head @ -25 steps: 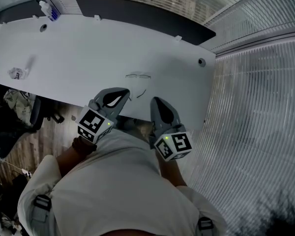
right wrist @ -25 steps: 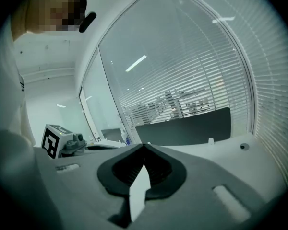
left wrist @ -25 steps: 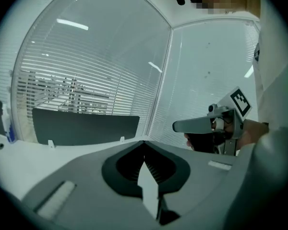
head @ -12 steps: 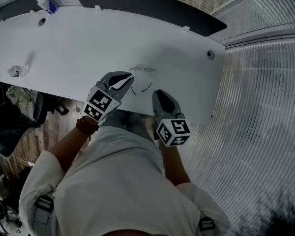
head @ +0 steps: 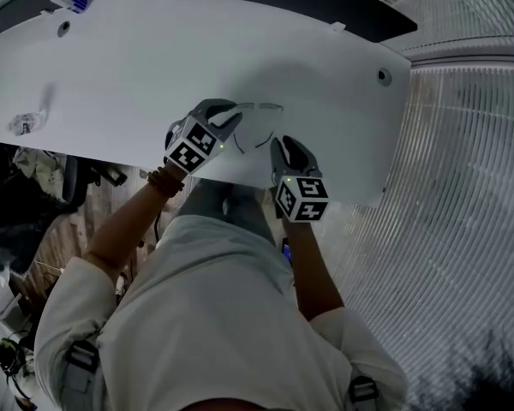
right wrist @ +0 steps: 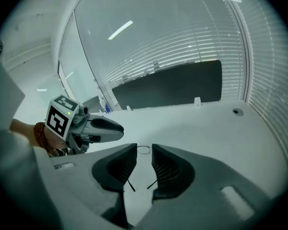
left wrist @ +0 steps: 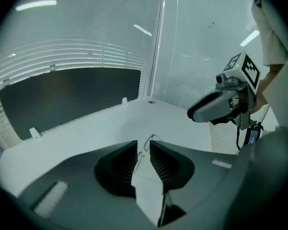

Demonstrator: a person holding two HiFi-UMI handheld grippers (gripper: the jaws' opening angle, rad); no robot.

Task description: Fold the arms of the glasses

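Head view: thin wire-framed glasses (head: 268, 108) are noted lying near the front edge of the smooth white tabletop (head: 137, 67), with both slender arms splayed toward that edge. No fold is seen, so the whole task is judged outstanding. The left tool (head: 230, 120) is released, frame wire lying loose in its ribbed gap. The right tool (head: 283, 146) is opening, with the arm tips between its jaws and ungripped.

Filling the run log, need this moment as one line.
phase: pre-grasp | glasses: on table, arms unfolded | left hand-held gripper: open, at frame | right hand-held gripper: jaws opening, arm tips between, ungripped
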